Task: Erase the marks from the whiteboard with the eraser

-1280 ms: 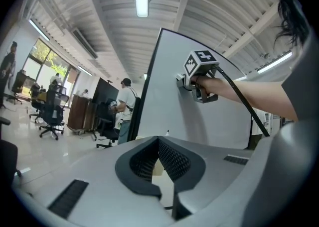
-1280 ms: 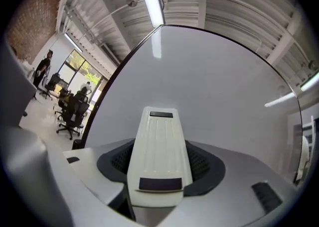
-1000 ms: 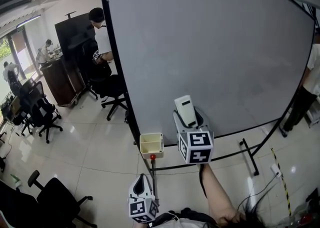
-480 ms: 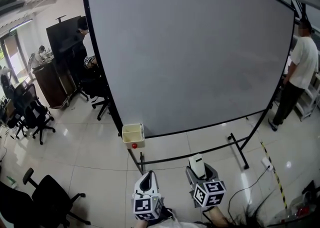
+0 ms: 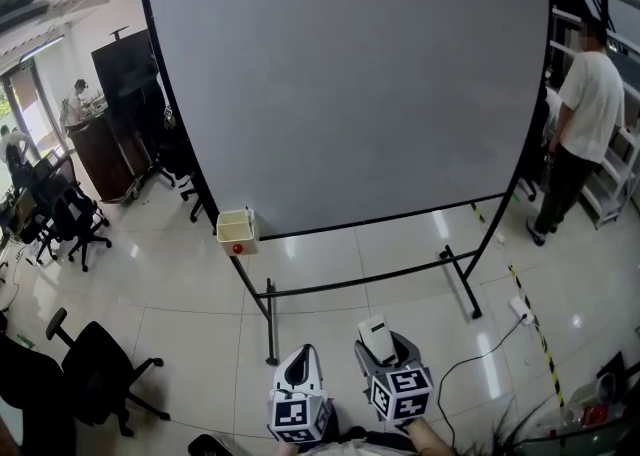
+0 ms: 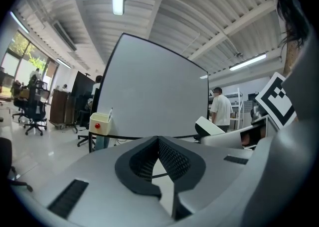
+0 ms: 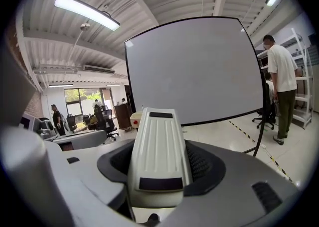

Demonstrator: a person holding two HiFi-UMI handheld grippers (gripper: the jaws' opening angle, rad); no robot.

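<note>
The big whiteboard [image 5: 350, 84] stands on a black wheeled frame ahead of me, its face plain grey-white with no marks I can make out; it also fills the right gripper view as the whiteboard [image 7: 194, 71] and shows in the left gripper view as the whiteboard [image 6: 149, 96]. My right gripper [image 5: 383, 344] is low and well back from the board, shut on the white eraser [image 7: 159, 154], which sticks up between its jaws. My left gripper [image 5: 298, 369] hangs beside it, shut with nothing in it.
A small cream box [image 5: 235, 231] with a red button hangs at the board's lower left corner. A person in a white shirt [image 5: 585, 109] stands at the right by shelving. Office chairs [image 5: 95, 364] and a dark cabinet [image 5: 115, 149] are at the left. A cable [image 5: 480, 354] lies on the tiled floor.
I have backed away from the whiteboard: it looks smaller and farther. The right gripper with the eraser has dropped from the board's lower edge to low in front of me.
</note>
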